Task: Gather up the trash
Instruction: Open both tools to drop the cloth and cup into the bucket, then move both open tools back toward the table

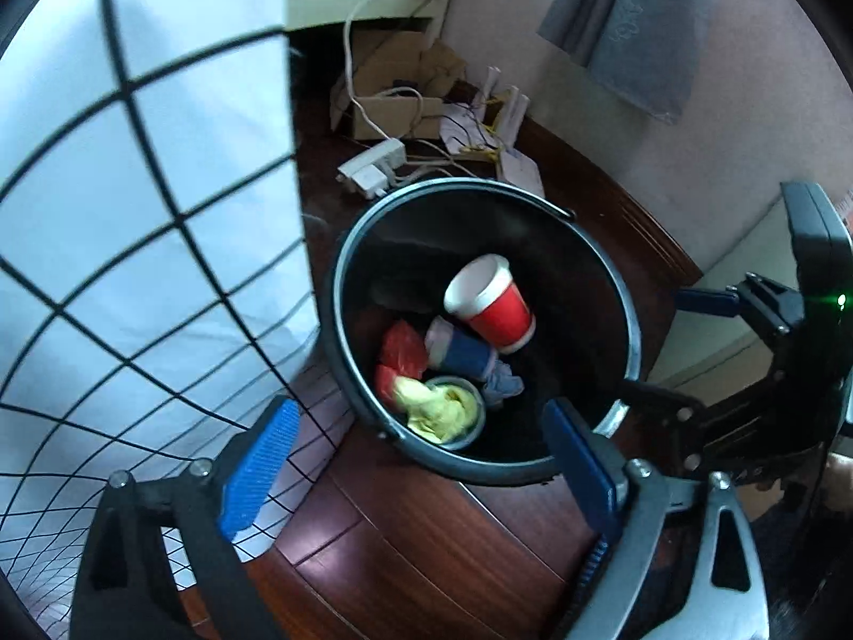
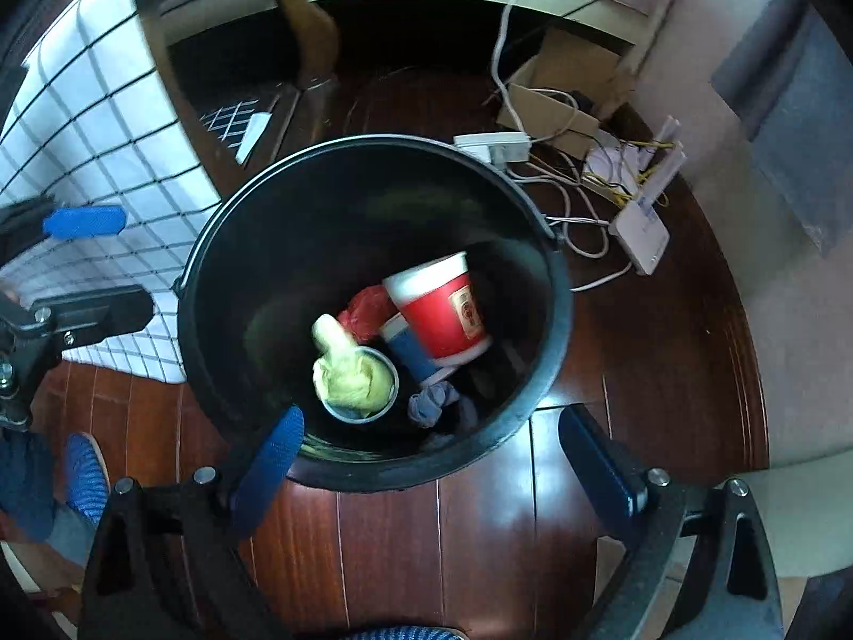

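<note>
Both tools spread empty over a black trash bucket (image 2: 554, 288) on dark wooden floor (image 2: 480, 544).

Left tool (image 1: 421, 458) and right tool (image 2: 442, 453) hang released above the near rim; inside lie a yellow-filled cup (image 2: 357, 378), blue cup (image 1: 461, 354) and red paper cup (image 2: 442, 314). A checked sheet (image 1: 133, 213) crowds the left; only the right view shows a white router (image 2: 640, 237) beyond the bucket's right edge.

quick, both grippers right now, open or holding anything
Left gripper: open, jaws wide, nothing between them, above the black bin.
Right gripper: open, jaws wide, nothing held, over the same bin.
</note>
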Demonstrator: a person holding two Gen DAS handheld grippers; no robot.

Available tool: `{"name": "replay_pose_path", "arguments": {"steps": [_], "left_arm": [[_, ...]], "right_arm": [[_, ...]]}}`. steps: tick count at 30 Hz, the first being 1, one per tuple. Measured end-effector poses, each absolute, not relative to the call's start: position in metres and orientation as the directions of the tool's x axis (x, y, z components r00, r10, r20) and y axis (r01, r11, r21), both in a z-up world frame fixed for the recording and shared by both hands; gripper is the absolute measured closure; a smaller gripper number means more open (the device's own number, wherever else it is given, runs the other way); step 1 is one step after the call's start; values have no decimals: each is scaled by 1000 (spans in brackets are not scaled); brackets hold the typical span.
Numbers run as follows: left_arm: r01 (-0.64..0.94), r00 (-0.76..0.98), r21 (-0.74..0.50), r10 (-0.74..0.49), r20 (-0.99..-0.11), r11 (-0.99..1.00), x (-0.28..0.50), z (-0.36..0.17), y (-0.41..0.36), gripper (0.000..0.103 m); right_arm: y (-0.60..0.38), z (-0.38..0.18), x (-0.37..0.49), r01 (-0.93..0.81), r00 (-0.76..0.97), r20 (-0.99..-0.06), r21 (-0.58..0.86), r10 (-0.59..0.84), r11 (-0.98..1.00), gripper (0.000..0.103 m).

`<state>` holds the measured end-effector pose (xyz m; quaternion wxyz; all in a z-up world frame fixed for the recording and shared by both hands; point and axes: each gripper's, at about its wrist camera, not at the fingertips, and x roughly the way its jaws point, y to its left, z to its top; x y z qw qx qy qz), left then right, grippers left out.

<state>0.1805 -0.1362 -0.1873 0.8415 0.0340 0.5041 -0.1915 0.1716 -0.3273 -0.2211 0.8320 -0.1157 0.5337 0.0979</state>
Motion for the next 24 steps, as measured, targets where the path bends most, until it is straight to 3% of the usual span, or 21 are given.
{"name": "replay_pose_path", "arguments": {"steps": [24], "left_arm": [[274, 576, -36, -194, -794, 961, 143, -125, -102, 6]], "right_arm": [[-304, -145, 152, -220, 544, -829, 12, 133, 975, 0]]}}
